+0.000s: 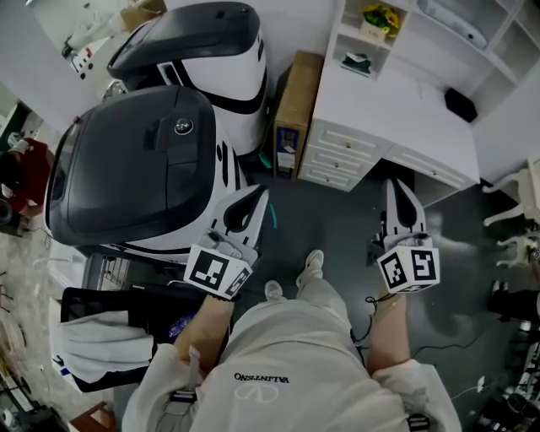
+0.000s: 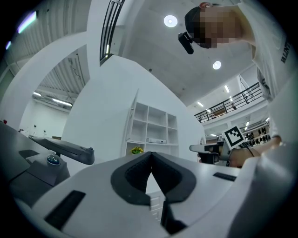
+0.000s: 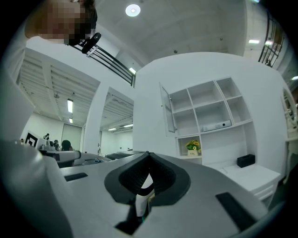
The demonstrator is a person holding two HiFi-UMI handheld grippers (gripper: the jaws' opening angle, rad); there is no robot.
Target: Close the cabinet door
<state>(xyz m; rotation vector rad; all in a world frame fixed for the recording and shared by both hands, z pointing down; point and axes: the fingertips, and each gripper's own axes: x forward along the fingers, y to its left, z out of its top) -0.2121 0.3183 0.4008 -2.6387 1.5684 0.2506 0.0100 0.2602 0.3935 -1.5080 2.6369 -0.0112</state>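
The white shelf unit (image 3: pixel 209 116) stands on a white desk (image 1: pixel 413 105) ahead of me. Its cabinet door (image 3: pixel 166 111) hangs open at the upper left compartment, a narrow panel seen edge-on; the same door (image 2: pixel 132 122) shows in the left gripper view. My left gripper (image 1: pixel 257 192) is shut and empty, well short of the desk; its jaws (image 2: pixel 151 155) meet at the tip. My right gripper (image 1: pixel 396 184) is also shut on nothing and points at the desk front, its jaws (image 3: pixel 148 155) closed together. Neither gripper touches the door.
Two large black-and-white machines (image 1: pixel 135 169) (image 1: pixel 202 51) fill the left side, close to my left gripper. A cardboard box (image 1: pixel 297 110) leans beside the desk drawers (image 1: pixel 346 152). A black box (image 1: pixel 461 104) and yellow flowers (image 1: pixel 381 17) sit on the desk and shelf. White chair legs (image 1: pixel 515 211) stand at right.
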